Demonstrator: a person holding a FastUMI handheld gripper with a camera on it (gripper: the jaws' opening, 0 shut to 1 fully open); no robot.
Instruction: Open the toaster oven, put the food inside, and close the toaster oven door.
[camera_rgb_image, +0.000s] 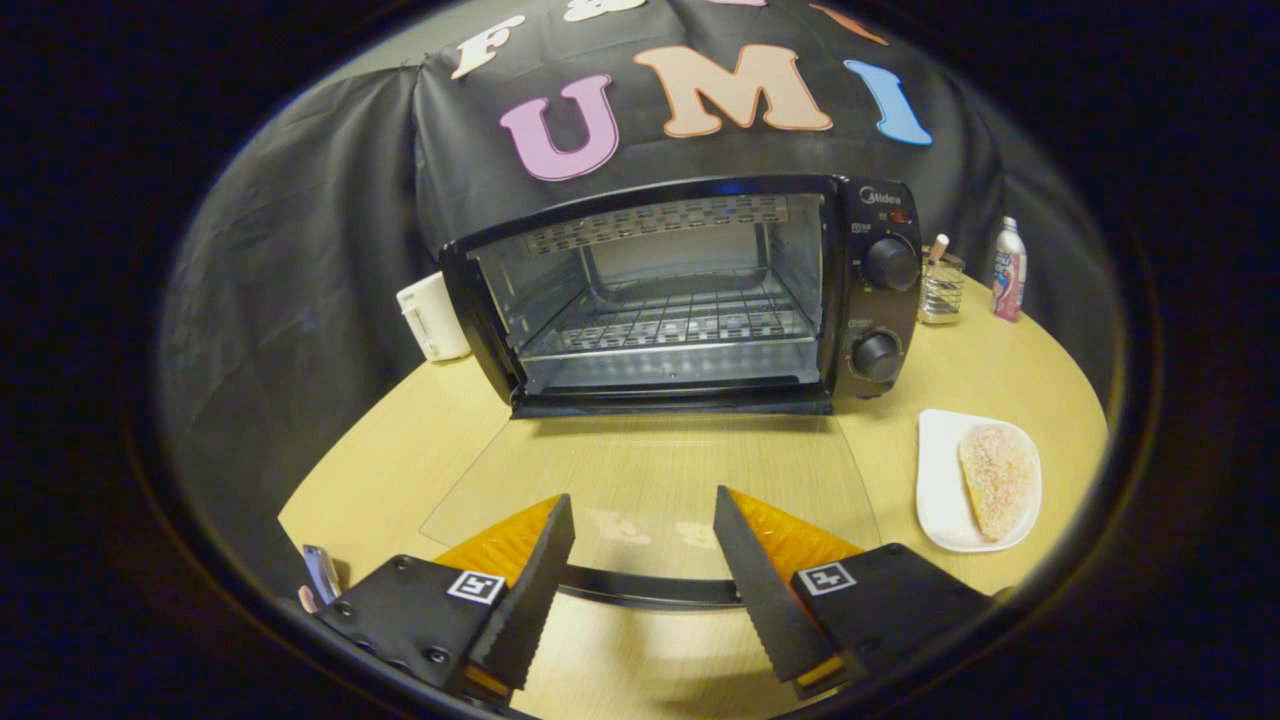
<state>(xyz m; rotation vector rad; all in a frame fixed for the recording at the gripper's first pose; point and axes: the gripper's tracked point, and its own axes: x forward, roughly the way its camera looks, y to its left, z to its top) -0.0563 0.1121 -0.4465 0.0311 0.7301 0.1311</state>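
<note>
The claw (643, 540) hangs with fingers apart and empty over the dropped glass door (650, 480) and its handle (650, 590); a careless swing towards the food (998, 478), on its plate (940, 490) to the right on the worktop (400, 440), could knock the door, beyond which the toaster oven (690, 290) gapes.

I'm seeing the black toaster oven (690, 290) showing a silvery wire rack (665, 322) inside, its clear glass door (650, 490) lying over the pale wood table (400, 450). A white plate (940, 490) is carrying speckled tan-and-pink food (997, 478); my gripper (643, 545) is hanging open above the door's black handle (650, 590).
</note>
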